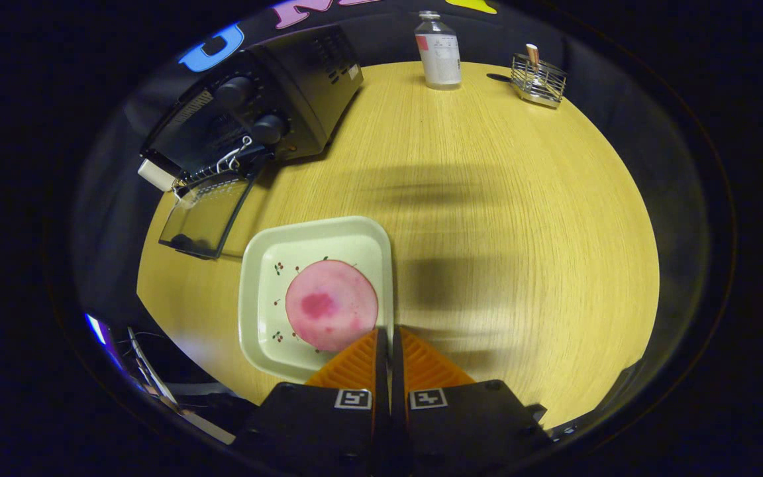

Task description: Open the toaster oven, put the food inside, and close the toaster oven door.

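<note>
Gripper point(386, 334) fingers pressed together, holding nothing, tips just over near rim of tray point(254, 311) beside the food

Toaster oven point(255, 112) at far-left edge of counter point(487, 218), door point(204, 215) already dropped open, lying flat toward tray. Wire rack inside, looks bare as far as I can see. So step in hand, I'd judge: pick up the food

Risks:
- food point(332, 303) = thin flat pink round slice, lies flush on tray, centre-right. Little edge to pinch; closed fingers can't take it, must spread first. Likely to slide or fold, maybe tear, if nipped at rim only
- tray is light-looking, near front edge of counter; pushing on slice could shove tray w/ it
- open door sits close to tray's far-left corner; carry path goes over it, low pass could knock door
- floppy slice may droop and catch on rack front

Containers:
- tray: one slice, nothing else
- wire basket point(538, 83), far-right edge: one small upright item, can't tell what
- bottle point(439, 53), far edge, capped, contents unclear
</note>
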The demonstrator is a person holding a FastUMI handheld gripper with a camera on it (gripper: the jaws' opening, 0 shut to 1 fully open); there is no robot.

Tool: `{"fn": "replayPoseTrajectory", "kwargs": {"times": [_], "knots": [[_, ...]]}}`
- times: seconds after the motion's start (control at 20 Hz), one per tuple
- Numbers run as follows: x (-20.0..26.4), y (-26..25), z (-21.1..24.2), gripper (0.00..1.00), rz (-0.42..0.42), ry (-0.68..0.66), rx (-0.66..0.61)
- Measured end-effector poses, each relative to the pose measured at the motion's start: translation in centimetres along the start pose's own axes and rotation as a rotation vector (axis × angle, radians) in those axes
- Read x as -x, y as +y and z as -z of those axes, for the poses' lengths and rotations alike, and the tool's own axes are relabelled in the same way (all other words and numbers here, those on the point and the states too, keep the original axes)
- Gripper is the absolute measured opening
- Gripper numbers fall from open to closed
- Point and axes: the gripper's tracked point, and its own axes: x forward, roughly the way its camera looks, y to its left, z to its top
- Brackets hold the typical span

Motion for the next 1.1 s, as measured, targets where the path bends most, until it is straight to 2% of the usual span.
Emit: {"fn": "replayPoseTrajectory", "kwargs": {"times": [0.4,0.75,1.1], "knots": [[1.8,1.1,0.5,0.06,-0.1,-0.04,-0.129],[6.6,0.9,0.5,0.06,-0.092,-0.105,-0.205],[10.6,4.5,-0.2,0.06,-0.101,-0.199,-0.314]]}}
